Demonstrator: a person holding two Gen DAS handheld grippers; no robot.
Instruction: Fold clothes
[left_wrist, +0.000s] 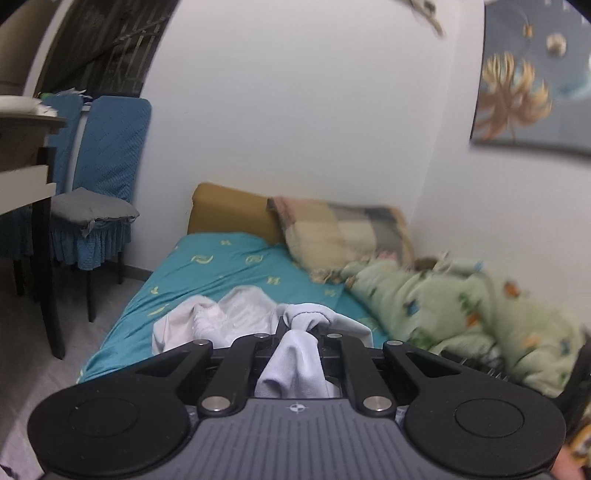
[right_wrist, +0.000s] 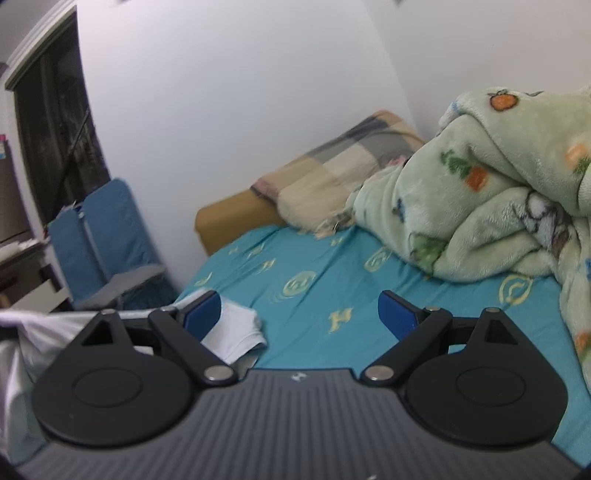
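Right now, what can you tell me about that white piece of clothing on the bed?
The white garment looks like soft, thin cloth, pale white with a faint bluish tint. It is crumpled, not folded, lying in loose bunches on the teal bedsheet near the bed's front edge. One bunched part is pinched in the left gripper, whose jaws are closed on it, the cloth spilling back between the arms. In the right wrist view, a hemmed edge lies beside the open right gripper, which is not holding it.
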